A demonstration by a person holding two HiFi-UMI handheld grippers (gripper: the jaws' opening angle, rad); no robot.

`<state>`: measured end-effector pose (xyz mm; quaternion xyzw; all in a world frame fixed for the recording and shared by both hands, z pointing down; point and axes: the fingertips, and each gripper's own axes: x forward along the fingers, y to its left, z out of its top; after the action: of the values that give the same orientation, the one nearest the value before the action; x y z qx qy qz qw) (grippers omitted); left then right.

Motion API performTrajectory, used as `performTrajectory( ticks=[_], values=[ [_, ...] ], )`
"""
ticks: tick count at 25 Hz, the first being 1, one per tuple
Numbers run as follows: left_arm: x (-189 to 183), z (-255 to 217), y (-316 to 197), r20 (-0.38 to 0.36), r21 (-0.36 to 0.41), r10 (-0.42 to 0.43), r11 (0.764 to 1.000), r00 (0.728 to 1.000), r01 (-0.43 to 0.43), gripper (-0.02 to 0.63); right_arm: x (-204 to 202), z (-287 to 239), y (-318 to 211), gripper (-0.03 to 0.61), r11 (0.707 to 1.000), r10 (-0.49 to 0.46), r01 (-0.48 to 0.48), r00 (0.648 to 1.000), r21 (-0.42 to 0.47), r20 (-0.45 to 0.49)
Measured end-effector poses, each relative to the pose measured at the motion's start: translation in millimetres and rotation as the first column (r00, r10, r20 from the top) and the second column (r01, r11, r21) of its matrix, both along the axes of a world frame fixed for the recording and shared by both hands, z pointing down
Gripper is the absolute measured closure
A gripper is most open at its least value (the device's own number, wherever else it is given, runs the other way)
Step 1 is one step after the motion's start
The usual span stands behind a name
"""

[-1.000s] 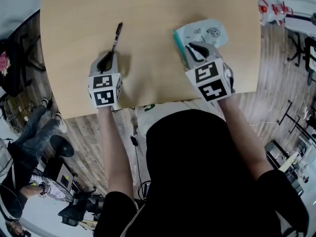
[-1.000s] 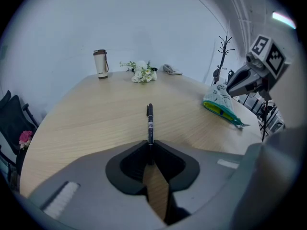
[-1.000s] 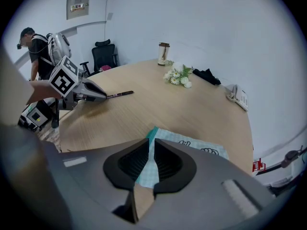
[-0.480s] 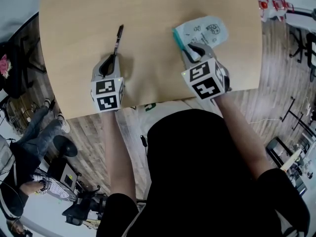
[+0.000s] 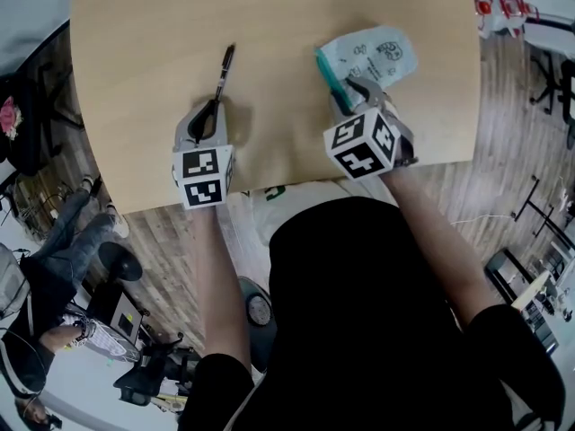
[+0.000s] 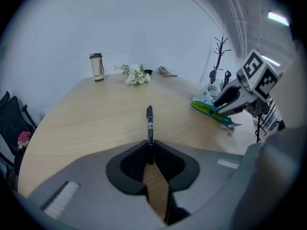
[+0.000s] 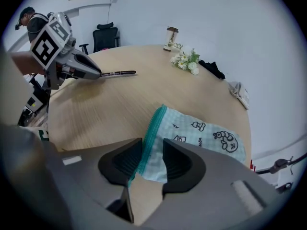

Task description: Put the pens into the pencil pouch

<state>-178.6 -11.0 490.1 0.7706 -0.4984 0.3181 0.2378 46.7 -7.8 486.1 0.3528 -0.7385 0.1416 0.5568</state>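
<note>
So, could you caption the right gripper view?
Right gripper, jaws just opening, straddling the teal zip of a mint-green fabric pouch.

- The left gripper [image 5: 214, 106] and right gripper [image 5: 350, 92] are showing grey shells and black jaw pads.
- Behind each one's jaws, a white cube [image 5: 203, 176] is carrying black square markers.
- The person is wearing a black short-sleeved top [image 5: 359, 312].

On the table [image 5: 269, 16], the pen [image 5: 222, 73] lies left of centre in the head view, the pencil pouch [image 5: 368, 57] well apart to its right.

Right tongs [image 7: 152, 143] newly wider astride pouch [image 7: 201, 133]
</note>
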Motion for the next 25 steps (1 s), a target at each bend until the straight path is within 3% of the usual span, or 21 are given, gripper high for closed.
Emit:
performTrajectory(
  ticks=[4, 11, 25],
  values=[
    [5.2, -3.2, -1.1, -0.004, 0.004, 0.008, 1.000, 1.000, -0.008, 0.577, 4.6, -1.1, -3.6, 0.447, 1.000, 0.019, -0.019, 1.000, 0.011, 0.001],
    [20.6, -9.7, 0.0, -0.019, 0.007, 0.032, 0.999, 0.999, -0.032, 0.577, 15.2, -11.4, -11.7, 0.520, 0.998, 0.062, -0.063, 0.997, 0.030, 0.037],
    [77.6, -18.3, 20.6, -0.093, 0.043, 0.201, 0.979, 0.975, -0.198, 0.577, 24.9, -39.2, -20.6, 0.532, 0.991, 0.103, -0.110, 0.991, 0.080, 0.090]
  ],
)
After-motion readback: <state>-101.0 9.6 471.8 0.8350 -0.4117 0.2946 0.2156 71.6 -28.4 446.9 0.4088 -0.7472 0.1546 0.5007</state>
